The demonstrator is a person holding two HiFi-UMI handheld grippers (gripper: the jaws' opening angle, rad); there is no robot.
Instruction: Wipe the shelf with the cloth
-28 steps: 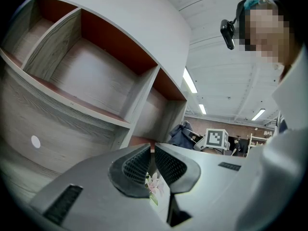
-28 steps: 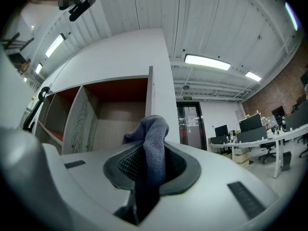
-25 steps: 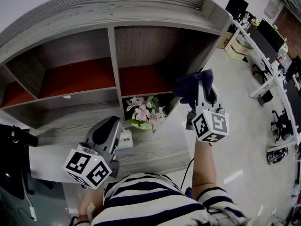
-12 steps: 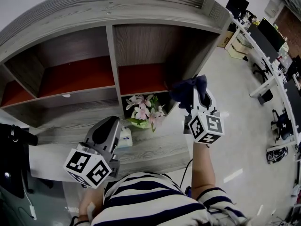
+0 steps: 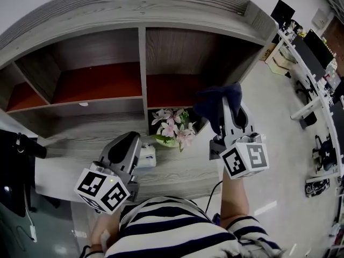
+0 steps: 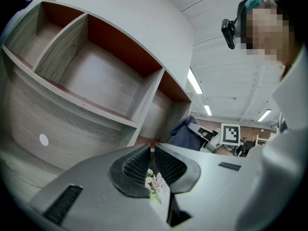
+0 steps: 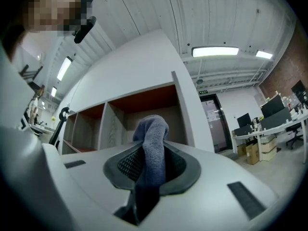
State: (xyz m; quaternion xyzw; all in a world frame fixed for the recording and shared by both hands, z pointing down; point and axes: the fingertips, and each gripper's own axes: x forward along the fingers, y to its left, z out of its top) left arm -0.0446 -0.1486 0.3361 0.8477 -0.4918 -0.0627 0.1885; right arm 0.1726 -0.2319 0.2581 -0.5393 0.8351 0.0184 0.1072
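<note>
Left claw [image 5: 129, 140] sits at eight o'clock with jaws nearly together and empty, while right claw [image 5: 230, 104] at three o'clock clamps the cloth [image 5: 212, 102].

A bunch of pink flowers [image 5: 173, 129] with green leaves sits mid-scene. Just left of the flowers is a small white box [image 5: 148, 156]. Well to the right of the flowers, across the pale floor [image 5: 269, 144], stand white desks [image 5: 306, 107] carrying dark monitors [image 5: 283, 12]. Far left of the flowers is a black device [image 5: 16, 165].
</note>
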